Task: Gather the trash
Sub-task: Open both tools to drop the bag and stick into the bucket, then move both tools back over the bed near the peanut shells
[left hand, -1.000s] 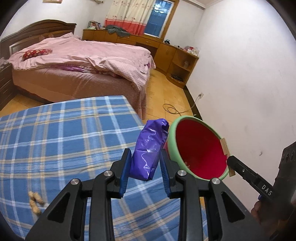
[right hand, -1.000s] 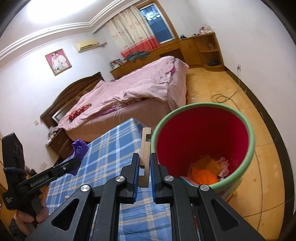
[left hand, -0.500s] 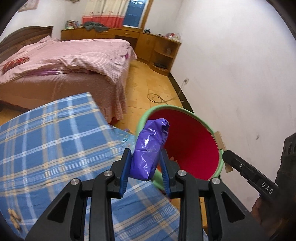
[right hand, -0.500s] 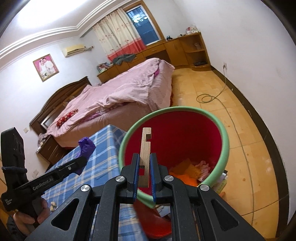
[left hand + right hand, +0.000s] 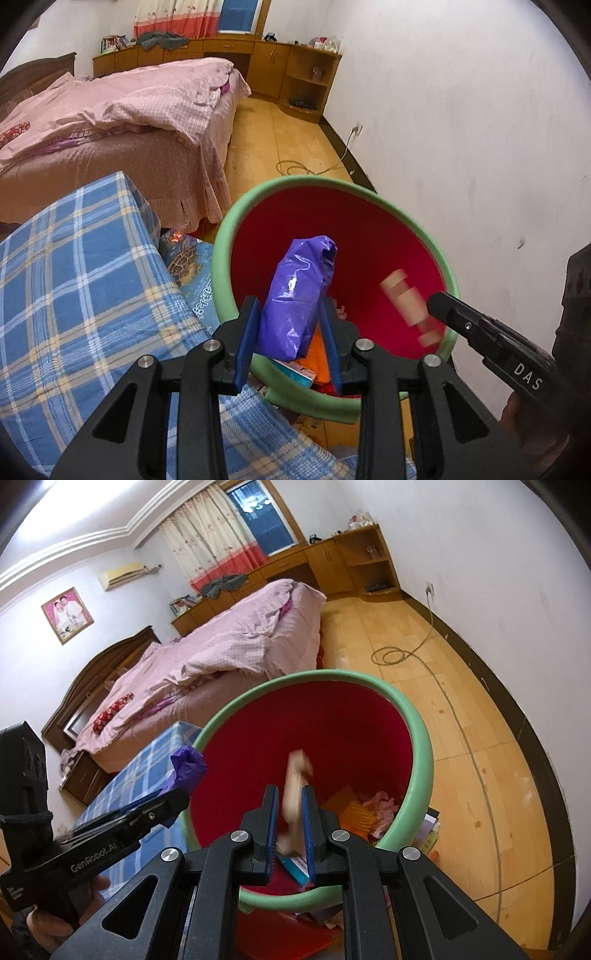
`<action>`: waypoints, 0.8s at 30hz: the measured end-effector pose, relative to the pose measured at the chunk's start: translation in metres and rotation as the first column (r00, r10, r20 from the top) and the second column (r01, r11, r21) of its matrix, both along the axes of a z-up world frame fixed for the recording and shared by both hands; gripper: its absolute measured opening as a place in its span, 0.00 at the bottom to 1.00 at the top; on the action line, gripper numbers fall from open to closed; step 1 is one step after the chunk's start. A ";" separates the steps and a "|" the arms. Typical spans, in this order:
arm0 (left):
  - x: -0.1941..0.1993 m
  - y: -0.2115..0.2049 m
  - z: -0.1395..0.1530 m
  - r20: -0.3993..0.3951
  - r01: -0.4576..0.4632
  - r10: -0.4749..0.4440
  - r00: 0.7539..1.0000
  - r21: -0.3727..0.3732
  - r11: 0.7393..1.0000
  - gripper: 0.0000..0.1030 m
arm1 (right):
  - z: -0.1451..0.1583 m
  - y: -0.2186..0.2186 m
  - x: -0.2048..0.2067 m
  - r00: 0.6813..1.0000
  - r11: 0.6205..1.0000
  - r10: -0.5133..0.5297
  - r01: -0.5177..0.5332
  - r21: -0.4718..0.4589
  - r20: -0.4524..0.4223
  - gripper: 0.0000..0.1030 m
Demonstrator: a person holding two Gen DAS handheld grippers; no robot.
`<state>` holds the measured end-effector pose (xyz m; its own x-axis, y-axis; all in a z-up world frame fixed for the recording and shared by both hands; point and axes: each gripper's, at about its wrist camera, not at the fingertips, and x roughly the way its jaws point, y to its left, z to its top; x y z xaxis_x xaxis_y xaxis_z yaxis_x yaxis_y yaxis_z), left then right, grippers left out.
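Note:
A red bin with a green rim (image 5: 236,236) (image 5: 421,746) stands on the floor beside the table. My left gripper (image 5: 290,306) (image 5: 181,799) hangs over the bin's mouth, and its jaws are opening. A crumpled purple plastic bag (image 5: 295,295) (image 5: 186,770) stands upright between the pads and still touches both. My right gripper (image 5: 289,790) (image 5: 437,299) is over the bin too, and its jaws are also opening. A notched wooden piece (image 5: 295,786) (image 5: 402,299) is blurred and tilted between them, slipping down with a gap beside it. Orange and pink scraps lie in the bin.
A table with a blue plaid cloth (image 5: 74,295) is left of the bin. A bed with a pink cover (image 5: 129,122) stands behind it. A white wall (image 5: 461,147) is close on the right. A cable (image 5: 391,655) lies coiled on the wooden floor.
Both grippers moved from beside the bin to over its mouth and lower. The wooden piece, held firm and sharp before, now blurs and tilts in the right jaws.

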<state>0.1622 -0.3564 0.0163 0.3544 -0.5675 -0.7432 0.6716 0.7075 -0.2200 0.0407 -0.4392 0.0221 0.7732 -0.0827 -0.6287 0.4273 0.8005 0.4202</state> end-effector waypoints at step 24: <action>-0.022 0.061 0.020 0.016 -0.121 0.122 0.992 -0.024 0.992 0.43 | 0.016 0.033 -0.010 0.998 0.998 0.065 -0.065 -0.007 0.015 0.46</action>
<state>0.1398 -0.2956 0.0367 0.4345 -0.5366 -0.7234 0.5850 0.7788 -0.2264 0.0305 -0.4064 0.0377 0.7863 -0.0355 -0.6169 0.3678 0.8291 0.4210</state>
